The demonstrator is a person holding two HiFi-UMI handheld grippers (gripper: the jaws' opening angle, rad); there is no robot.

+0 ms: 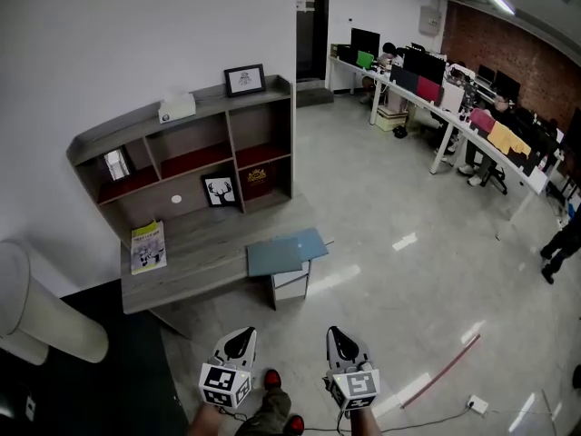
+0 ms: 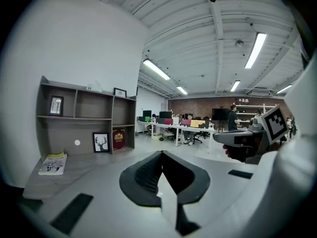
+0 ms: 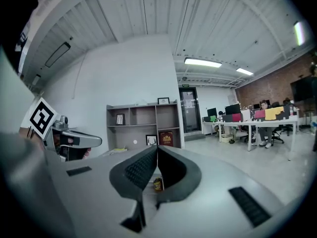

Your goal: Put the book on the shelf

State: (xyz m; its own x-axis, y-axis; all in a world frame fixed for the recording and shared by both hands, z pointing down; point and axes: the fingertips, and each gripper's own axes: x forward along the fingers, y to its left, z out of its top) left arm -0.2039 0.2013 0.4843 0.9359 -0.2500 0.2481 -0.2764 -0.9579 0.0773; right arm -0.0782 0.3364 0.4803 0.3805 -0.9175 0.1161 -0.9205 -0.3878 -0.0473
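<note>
Standing well back, nothing begun: the book lies on the bench below the shelf; left gripper and right gripper hang empty (both jaws pressed together).

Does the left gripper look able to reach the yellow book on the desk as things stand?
Probably not yet: the left gripper hangs well short of the desk, fingers shut. Nothing covers the book.

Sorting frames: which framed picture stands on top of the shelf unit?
The black-framed picture, at the right end of the shelf top. The deer picture and the small frame stand lower down.
</note>
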